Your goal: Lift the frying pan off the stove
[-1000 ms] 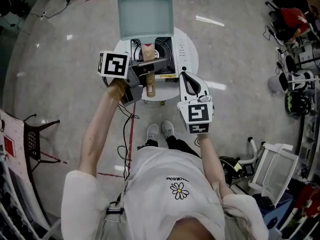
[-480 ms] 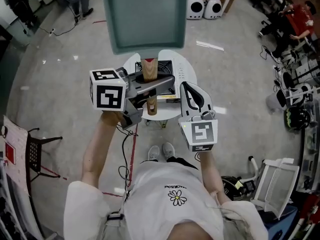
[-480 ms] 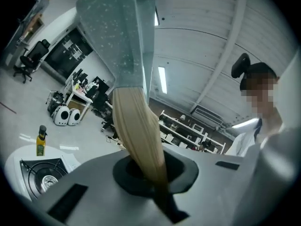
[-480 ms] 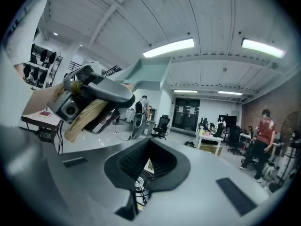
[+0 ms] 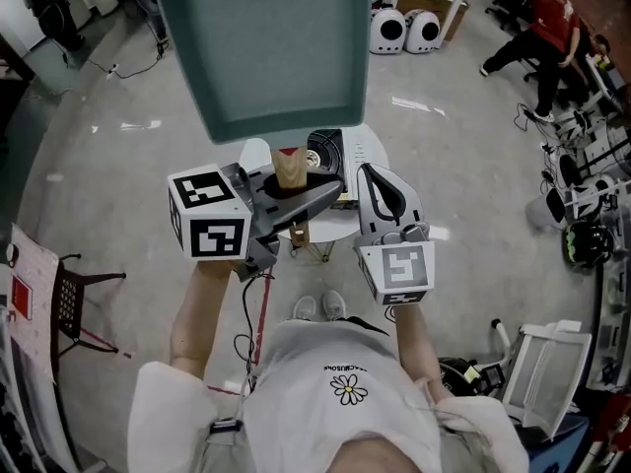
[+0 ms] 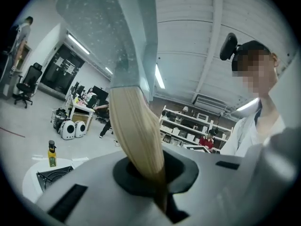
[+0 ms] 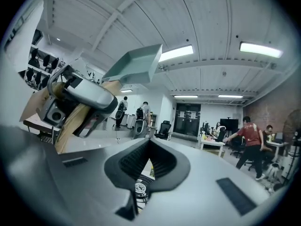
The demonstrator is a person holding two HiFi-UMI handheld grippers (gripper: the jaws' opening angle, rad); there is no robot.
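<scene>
The square teal frying pan (image 5: 261, 52) hangs high in the air, close under the head camera and well above the stove (image 5: 323, 151). My left gripper (image 5: 306, 193) is shut on its wooden handle (image 5: 289, 168). In the left gripper view the handle (image 6: 136, 135) rises out of the closed jaws to the pan (image 6: 117, 36). My right gripper (image 5: 373, 175) hovers just right of the handle, shut and holding nothing. The right gripper view shows the pan (image 7: 136, 62) up at the left and the stove burner (image 7: 139, 188) behind its own jaws.
The stove stands on a small round white table (image 5: 367, 156) straight ahead of my feet. An oil bottle (image 6: 52, 153) stands on that table. White pod-shaped units (image 5: 406, 30) and a desk are farther back; a person in red (image 5: 537, 23) moves at the upper right.
The left gripper has carried the pan up off the stove and toward the head camera, so it looks much larger. The right gripper rose alongside. The burner now shows uncovered.
</scene>
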